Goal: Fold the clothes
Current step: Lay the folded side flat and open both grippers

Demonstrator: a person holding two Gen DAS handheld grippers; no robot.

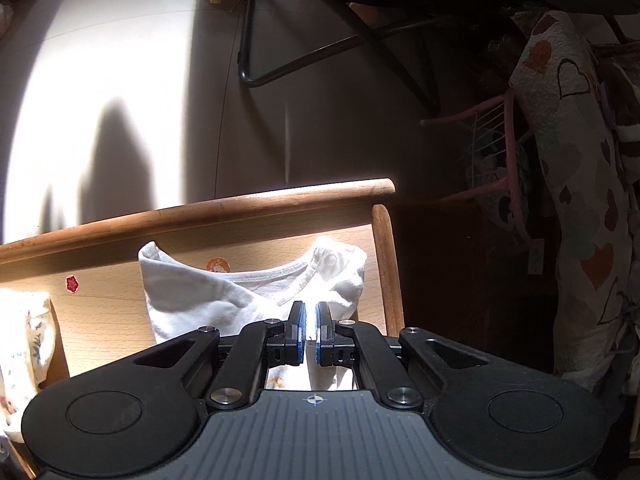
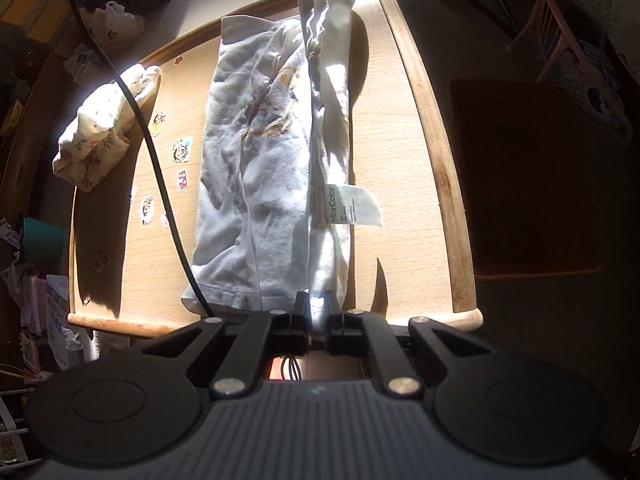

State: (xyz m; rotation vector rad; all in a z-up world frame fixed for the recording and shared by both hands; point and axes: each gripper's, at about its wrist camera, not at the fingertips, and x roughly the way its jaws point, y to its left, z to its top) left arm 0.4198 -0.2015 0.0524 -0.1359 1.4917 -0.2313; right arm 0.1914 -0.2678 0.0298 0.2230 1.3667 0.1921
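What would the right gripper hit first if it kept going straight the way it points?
The right gripper is already pinching the white shirt's hem; straight on it would probably press that cloth onto the table.

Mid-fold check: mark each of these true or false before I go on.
1. The white shirt lies on the wooden table. True.
2. Its care label is tucked out of sight. False: it sticks out on the folded side.
3. The right gripper pinches the shirt's hem. True.
4. A floral bundle lies on top of the shirt. False: it lies apart, beside it.
5. The left gripper has wide-open jaws. False: they are shut on shirt fabric.
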